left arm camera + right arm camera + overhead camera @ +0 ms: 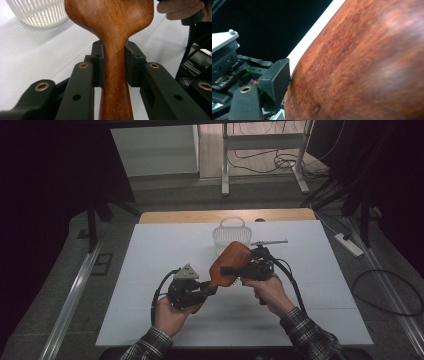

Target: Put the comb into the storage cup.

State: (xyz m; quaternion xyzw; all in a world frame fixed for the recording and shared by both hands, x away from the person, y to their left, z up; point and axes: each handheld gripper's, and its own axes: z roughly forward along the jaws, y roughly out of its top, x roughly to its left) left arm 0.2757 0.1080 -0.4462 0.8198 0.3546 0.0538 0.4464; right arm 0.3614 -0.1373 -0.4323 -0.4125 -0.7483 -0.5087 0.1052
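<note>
Two grippers meet on one wooden paddle brush (229, 265), held above the middle of the table (150, 320), just short of the white basket (231, 234) toward the far edge. The left gripper (207, 289) is clamped on its neck (113, 62). The right gripper (234, 270) has a pad (277, 80) touching the wide head; whether it pinches yet, I cannot tell. Best to hold the neck firm and seat both right pads squarely before sharing the load.

Wooden paddle (110, 27): head cut off above the jaws by the top edge in the left gripper view, handle cut off below them. In the right gripper view, blurred brown wood (362, 65) right of the one visible pad (277, 80); second jaw hidden behind it. White slatted basket (37, 11) cropped top left, beyond the jaws.
</note>
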